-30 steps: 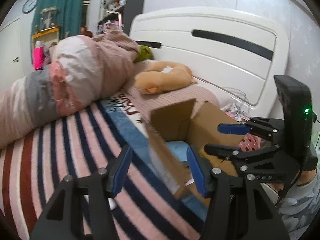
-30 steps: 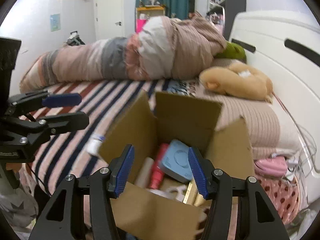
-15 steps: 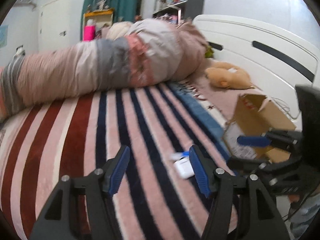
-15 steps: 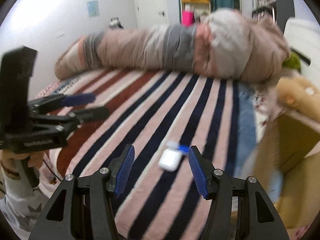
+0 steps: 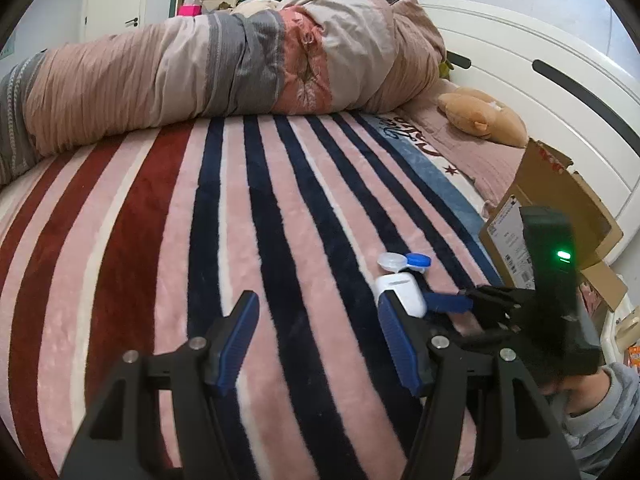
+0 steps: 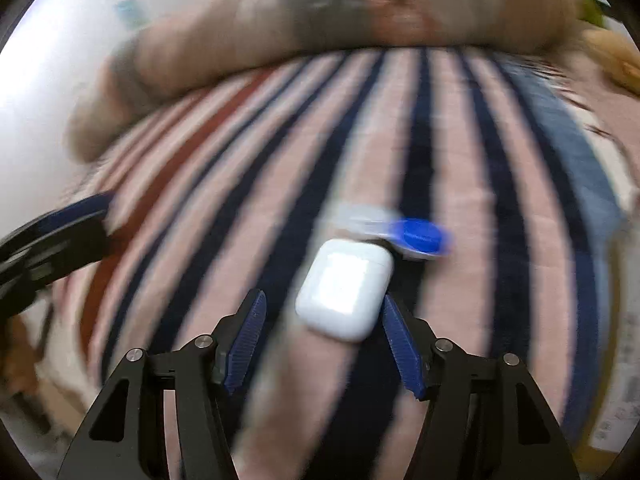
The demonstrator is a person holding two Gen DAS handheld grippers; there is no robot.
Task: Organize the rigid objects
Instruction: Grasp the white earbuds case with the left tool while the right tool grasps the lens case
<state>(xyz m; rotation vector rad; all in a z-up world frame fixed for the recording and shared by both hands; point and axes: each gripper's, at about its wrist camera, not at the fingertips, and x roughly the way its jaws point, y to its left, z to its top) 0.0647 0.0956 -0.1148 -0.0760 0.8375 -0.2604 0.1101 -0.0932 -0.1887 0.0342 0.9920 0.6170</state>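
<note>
Wide fleecy blanket (image 5: 168, 240) in pink, dark-blue and maroon stripes, spread flat over the bed and filling most of both views. Long rolled duvet (image 5: 224, 60) in beige, grey and coral bands, lying across the far side of that blanket. White moulded headboard (image 5: 532, 80) with dark slots, along the right edge of the left wrist view. Open brown cardboard box (image 5: 560, 208) with a white shipping label, flaps up, standing near the headboard on the right part of the bed, well apart from the small items. Tan plush toy (image 5: 484, 118) on the pink ribbed pillow area, between duvet and box.

Left gripper (image 5: 316, 332), black frame with blue ribbed pads, jaws about half open with only striped blanket showing between them, nothing gripped. Right gripper (image 6: 324, 336), same build, angled down at the blanket, jaws about half open and opening; far end of the case lying ahead between the blue pads, nearer the right pad, contact not clear through the motion blur, no grip apparent. From the left wrist view, right gripper's blue fingertip just beside the case, with a grey sleeve (image 5: 600, 420) behind it.

Small white rounded plastic earbud case (image 6: 344, 290), lying flat on the blanket. Smaller blue-and-clear round contact lens holder (image 6: 416, 236), just beyond the case, touching or nearly touching it.
</note>
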